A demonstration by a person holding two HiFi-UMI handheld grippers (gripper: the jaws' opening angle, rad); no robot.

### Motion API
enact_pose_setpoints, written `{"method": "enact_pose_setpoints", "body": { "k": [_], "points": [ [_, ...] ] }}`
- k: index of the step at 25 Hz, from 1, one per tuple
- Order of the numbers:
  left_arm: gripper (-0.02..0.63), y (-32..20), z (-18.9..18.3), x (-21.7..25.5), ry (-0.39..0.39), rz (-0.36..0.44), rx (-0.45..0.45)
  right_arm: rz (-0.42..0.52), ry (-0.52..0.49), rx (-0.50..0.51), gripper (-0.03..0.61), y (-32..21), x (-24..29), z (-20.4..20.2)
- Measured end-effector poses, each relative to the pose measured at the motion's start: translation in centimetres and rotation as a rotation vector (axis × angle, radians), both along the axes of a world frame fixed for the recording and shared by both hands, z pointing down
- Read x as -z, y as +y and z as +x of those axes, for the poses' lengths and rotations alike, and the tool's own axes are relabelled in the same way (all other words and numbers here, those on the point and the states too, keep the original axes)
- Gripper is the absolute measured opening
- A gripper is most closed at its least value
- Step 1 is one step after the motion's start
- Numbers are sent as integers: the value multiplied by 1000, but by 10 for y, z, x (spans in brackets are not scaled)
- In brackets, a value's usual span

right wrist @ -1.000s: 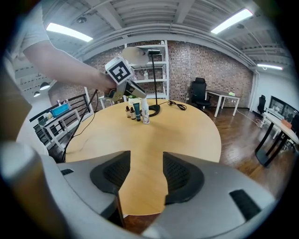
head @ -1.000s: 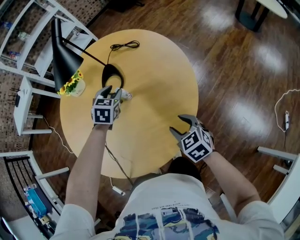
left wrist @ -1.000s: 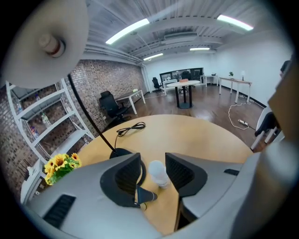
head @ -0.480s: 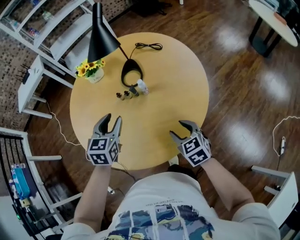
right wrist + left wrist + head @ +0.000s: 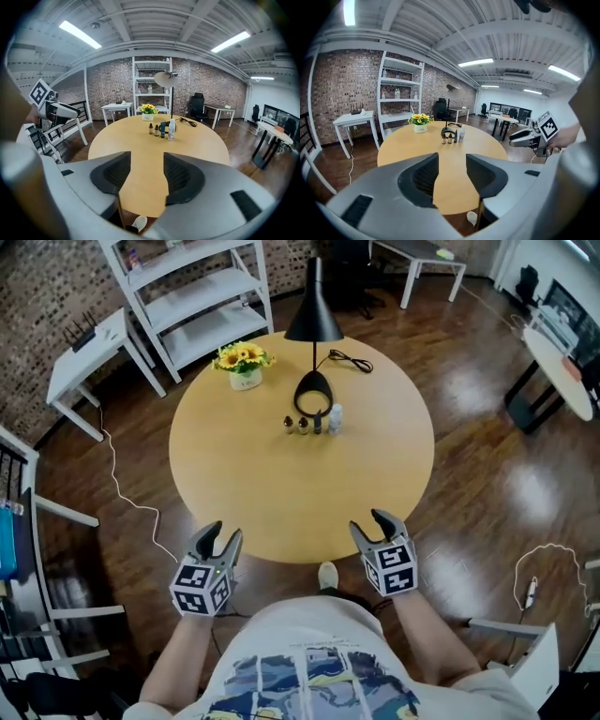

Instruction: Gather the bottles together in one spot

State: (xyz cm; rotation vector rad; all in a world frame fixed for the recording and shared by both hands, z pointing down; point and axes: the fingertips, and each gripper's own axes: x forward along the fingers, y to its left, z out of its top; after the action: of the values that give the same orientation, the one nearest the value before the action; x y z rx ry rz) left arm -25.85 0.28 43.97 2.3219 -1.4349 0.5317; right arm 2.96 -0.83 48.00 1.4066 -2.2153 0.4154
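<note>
**A:** Where are the bottles, and what do the grippers hold?

**B:** The row of four small bottles stands on the far half of the round table of light wood. The two small brown glass bottles are on the left, then comes the slim dark bottle, and the tall white plastic bottle is on the right. They are close side by side and all upright. The left gripper and the right gripper hang at the near edge, well apart from the bottles. Each has its jaws moderately apart, with nothing between them.

**A:** So the gathering is finished?

**B:** I judge it almost finished or finished, because all four bottles share one spot. If a gap must be closed, I would come from the front and take only one bottle, low on its body. I would keep it upright and set it down beside the next one without pushing.

**A:** What stands in the way?

**B:** The black ring-shaped lamp base lies just behind the row, and the black cone lamp shade is above it, so a reach from above is poor. The black cable runs behind. The white pot of yellow sunflowers stands to the left, not near. The bottles are light and narrow, so I think a careless jaw would tip the neighbours.
</note>
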Motion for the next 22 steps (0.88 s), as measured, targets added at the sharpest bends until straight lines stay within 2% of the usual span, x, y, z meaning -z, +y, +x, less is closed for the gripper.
{"method": "enact_pose_setpoints", "body": {
  "k": [2, 6, 11, 17, 22],
  "points": [
    [173, 19, -14, 0, 26, -11, -1, 9, 6, -13, 245, 14, 14, -14],
    [173, 51, -39, 2, 33, -25, -18, 21, 11, -50, 247, 48, 29, -38],
    [173, 77, -46, -5, 35, -38, -34, 13, 30, -68, 245, 86, 29, -47],
    [176, 99, -46, 5, 100, -13, -62, 34, 19, -88, 247, 112, 37, -53],
    [176, 115, -58, 8, 92, 8, -58, 50, -11, -99, 247, 131, 40, -57]
  ]
}}
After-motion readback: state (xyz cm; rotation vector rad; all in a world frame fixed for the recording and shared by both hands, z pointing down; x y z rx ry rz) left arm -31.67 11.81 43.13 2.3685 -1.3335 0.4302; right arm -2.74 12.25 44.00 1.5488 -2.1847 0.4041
